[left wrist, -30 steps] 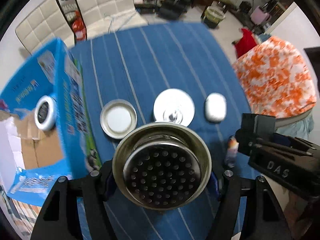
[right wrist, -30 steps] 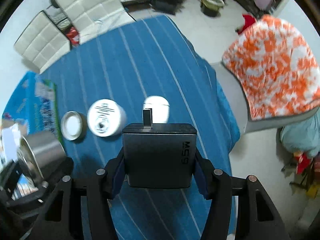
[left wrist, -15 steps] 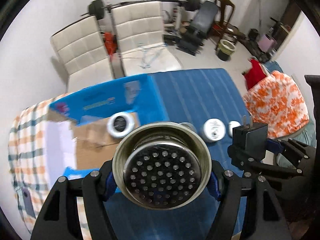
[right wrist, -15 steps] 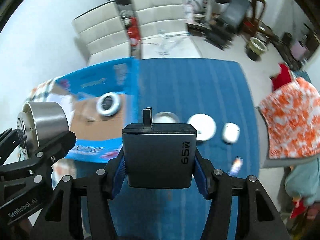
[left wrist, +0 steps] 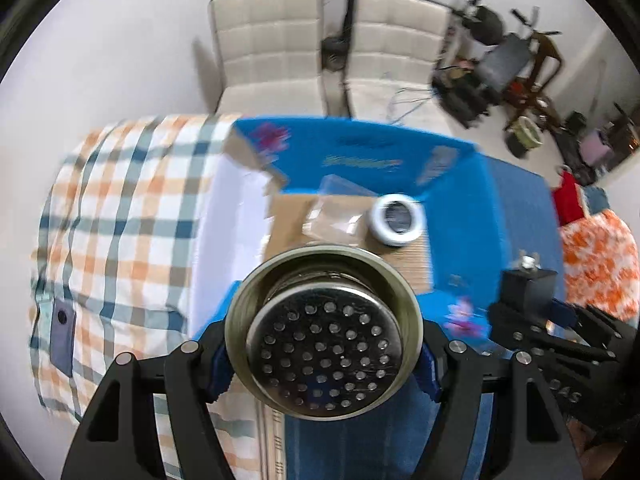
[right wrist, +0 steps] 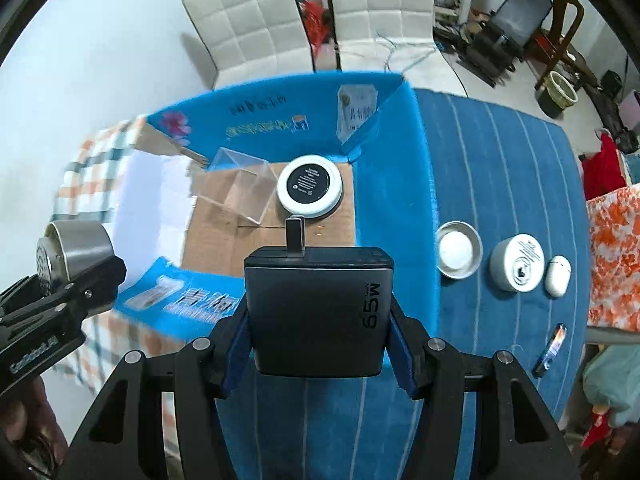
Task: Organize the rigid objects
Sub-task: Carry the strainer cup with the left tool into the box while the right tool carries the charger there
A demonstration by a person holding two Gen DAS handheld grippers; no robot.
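In our left gripper (left wrist: 322, 354) we clench a round steel strainer cup with a perforated base (left wrist: 323, 336) at lower centre of the left view, and in our right gripper (right wrist: 318, 336) we grasp a dark grey square charger block with a folding plug (right wrist: 318, 308) at lower centre of the right view

Behind both stands the open blue cardboard box (right wrist: 396, 168), where a clear plastic cube (right wrist: 236, 186) lies just beside a white-rimmed black round disc (right wrist: 310, 186); at right on the blue striped tablecloth (right wrist: 500, 160) we see a shallow steel lid (right wrist: 458, 250), a white round tin (right wrist: 518, 262), a white oval case (right wrist: 558, 276) and a small dark tube (right wrist: 552, 348) nearer the edge
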